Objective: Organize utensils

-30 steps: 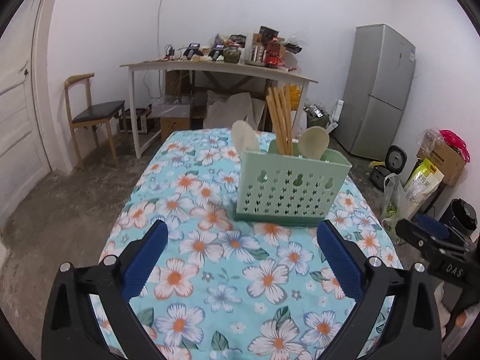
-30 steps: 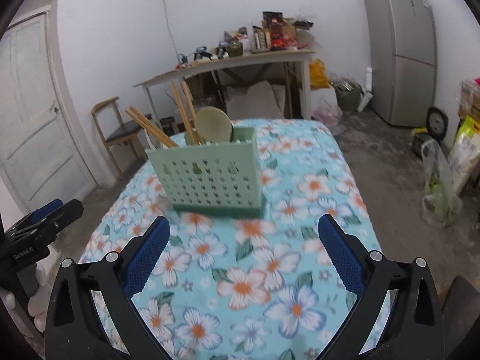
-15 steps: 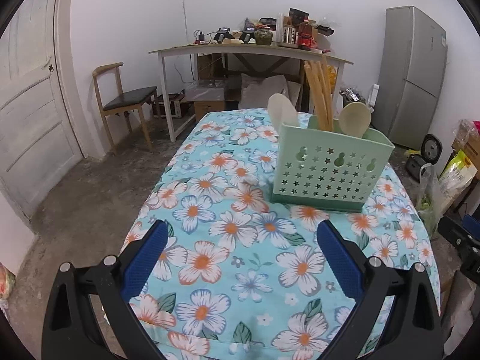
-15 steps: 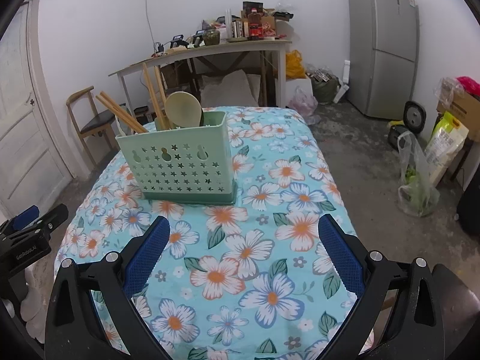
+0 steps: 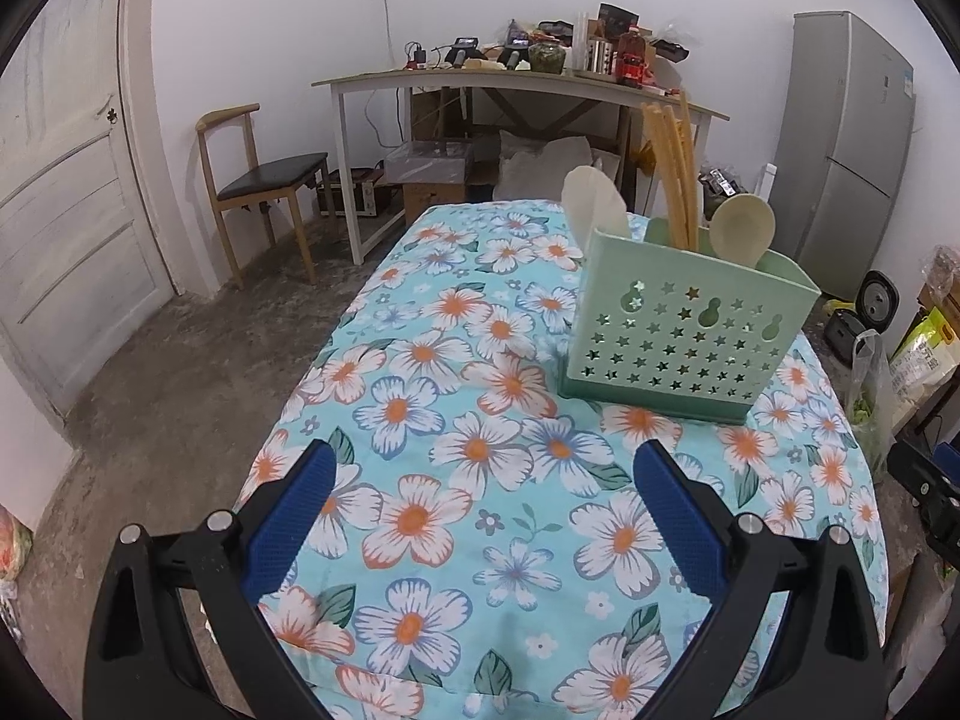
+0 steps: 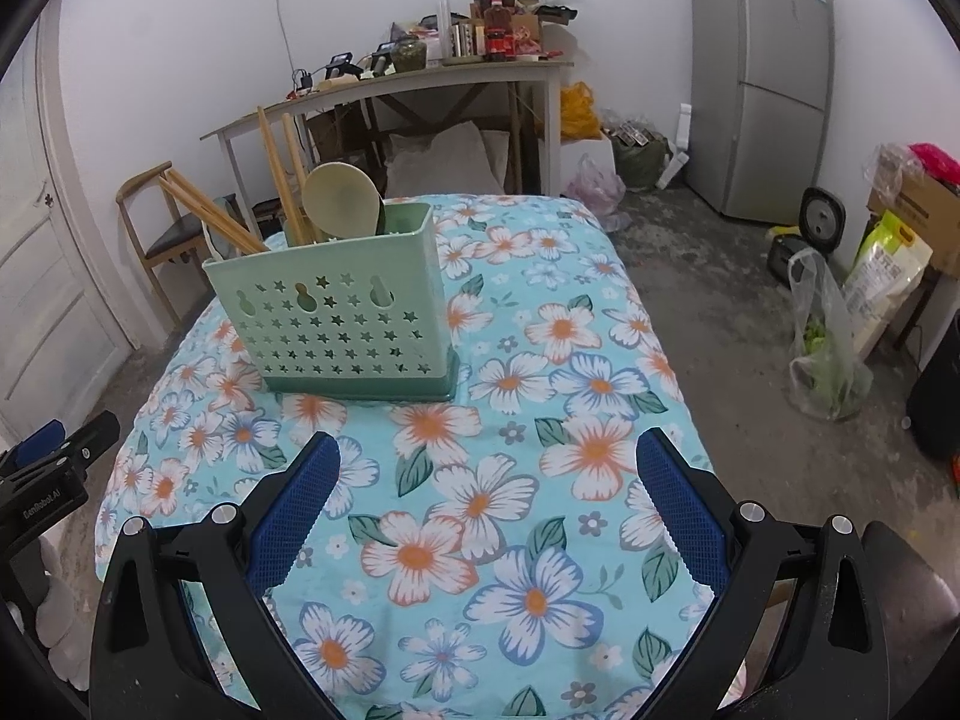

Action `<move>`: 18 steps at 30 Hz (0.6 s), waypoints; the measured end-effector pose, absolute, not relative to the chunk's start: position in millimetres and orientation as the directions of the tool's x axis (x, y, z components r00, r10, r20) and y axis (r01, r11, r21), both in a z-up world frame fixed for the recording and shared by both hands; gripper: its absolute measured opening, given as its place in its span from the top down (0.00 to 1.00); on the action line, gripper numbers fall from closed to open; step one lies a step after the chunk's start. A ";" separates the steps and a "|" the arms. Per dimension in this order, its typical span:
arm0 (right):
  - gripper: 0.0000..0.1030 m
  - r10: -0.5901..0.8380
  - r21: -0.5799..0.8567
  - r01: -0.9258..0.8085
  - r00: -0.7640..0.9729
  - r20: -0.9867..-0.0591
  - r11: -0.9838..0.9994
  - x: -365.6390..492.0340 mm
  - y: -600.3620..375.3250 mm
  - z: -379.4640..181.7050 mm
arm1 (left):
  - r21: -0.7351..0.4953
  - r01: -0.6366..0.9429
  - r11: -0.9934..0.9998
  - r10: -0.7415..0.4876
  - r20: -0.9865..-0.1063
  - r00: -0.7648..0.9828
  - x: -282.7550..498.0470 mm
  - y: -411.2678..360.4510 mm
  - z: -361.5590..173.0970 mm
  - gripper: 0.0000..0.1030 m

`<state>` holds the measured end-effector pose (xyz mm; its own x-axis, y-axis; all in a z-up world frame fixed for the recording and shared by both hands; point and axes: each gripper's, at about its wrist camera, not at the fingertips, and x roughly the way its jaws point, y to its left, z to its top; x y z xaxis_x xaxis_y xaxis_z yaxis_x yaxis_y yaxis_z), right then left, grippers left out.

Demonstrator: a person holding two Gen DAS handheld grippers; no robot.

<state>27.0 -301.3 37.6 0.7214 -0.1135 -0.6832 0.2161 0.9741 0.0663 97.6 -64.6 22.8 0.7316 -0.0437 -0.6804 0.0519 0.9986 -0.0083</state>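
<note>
The utensil holder (image 5: pixel 684 330) stands on a flowered tablecloth (image 5: pixel 480 450) in a room with a cluttered desk (image 5: pixel 516 84) and fridge (image 5: pixel 852 144), the left gripper (image 5: pixel 480 516) and right gripper (image 6: pixel 486 510) both wide apart and empty.

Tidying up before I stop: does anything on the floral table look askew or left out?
Nothing stands out. The green holder stands upright with chopsticks and spoons inside; no utensil lies loose on the tablecloth.

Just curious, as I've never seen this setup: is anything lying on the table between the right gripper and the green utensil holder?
No. In the right wrist view, only bare floral tablecloth lies between the right gripper and the utensil holder.
</note>
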 end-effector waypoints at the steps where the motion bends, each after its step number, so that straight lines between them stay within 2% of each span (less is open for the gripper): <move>1: 0.08 -0.117 0.063 0.218 0.719 -0.685 0.974 27.9 -301.9 36.5 | -0.007 0.047 0.999 -0.039 -0.684 0.728 98.6 -64.4 22.2 0.05; 18: 0.08 -0.205 0.000 0.277 0.714 -0.669 0.961 28.0 -319.0 35.9 | 0.007 0.035 0.999 -0.020 -0.691 0.722 103.9 -68.1 19.2 0.05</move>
<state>28.0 -319.0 35.9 0.7141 -0.2054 -0.6693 0.2766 0.9610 0.0003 103.9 -68.1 19.2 0.7223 -0.0200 -0.6913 0.0347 0.9994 0.0073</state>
